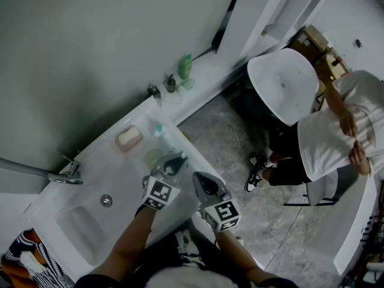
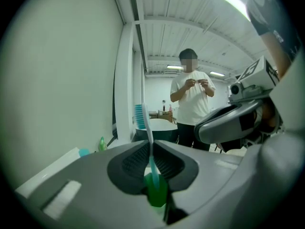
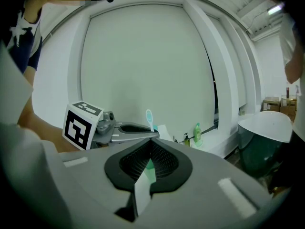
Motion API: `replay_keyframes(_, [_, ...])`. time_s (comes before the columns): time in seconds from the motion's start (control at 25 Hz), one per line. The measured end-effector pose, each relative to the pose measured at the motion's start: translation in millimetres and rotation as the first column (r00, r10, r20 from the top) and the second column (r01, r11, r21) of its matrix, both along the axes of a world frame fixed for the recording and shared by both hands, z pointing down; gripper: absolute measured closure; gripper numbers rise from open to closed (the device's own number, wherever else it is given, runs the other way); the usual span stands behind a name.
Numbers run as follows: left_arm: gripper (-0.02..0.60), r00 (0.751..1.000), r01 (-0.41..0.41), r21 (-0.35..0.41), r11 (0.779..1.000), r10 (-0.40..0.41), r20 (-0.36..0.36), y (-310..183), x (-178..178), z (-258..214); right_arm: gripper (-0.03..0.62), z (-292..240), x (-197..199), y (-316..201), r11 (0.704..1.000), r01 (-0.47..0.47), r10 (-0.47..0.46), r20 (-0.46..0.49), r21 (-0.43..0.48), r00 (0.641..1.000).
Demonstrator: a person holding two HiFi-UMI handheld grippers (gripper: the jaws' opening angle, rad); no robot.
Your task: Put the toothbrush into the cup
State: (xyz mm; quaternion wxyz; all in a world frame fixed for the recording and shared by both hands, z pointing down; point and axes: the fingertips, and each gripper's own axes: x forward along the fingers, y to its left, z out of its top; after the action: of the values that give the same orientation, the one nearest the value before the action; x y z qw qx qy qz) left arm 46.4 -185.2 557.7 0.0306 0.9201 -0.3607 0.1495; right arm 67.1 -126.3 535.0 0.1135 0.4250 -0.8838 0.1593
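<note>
Left claw [image 2: 151, 149] has the blue-bristled, pale-handled toothbrush [image 2: 148, 128] clamped and standing on end above the white sink surface [image 1: 135, 168]!

And look at that brush in the left gripper view: its long axis runs almost straight up and down, head on top with the bristles facing left, and it leans a touch to the left. The handle drops between the ribbed pads and down in front of a green cup [image 2: 157, 194]. Whether the tip is inside the cup I cannot tell. From the head view, the left claw [image 1: 177, 159] sits just beside that pale green cup [image 1: 153, 158], near a pink soap bar [image 1: 128, 138]. The right claw [image 3: 151, 147] is clenched tight with nothing in it, parked close alongside the left one. From there the brush head [image 3: 149, 116] pokes up above the left claw.
</note>
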Motion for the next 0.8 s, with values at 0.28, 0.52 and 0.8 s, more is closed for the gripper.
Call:
replay_keyframes(0.28, [0.555, 0.996, -0.004, -0.081, 0.997, 0.011, 0.086, 5.7, 0.6, 27.2, 0.592, -0.8, 1.5, 4.7, 1.000, -0.008, 0.008, 0.007, 0.002, 1.000])
replay_keyframes(0.52, [0.556, 0.989, -0.006, -0.118, 0.993, 0.024, 0.149, 9.3, 1.4, 38.9, 0.592, -4.1, 4.4, 8.9, 1.000, -0.011, 0.010, 0.002, 0.013, 1.000])
replay_keyframes(0.8, [0.555, 0.979, -0.024, -0.136, 0.990, 0.051, 0.197, 9.5, 5.3, 43.6, 0.592, -3.8, 3.8, 14.7, 1.000, -0.013, 0.013, 0.002, 0.002, 1.000])
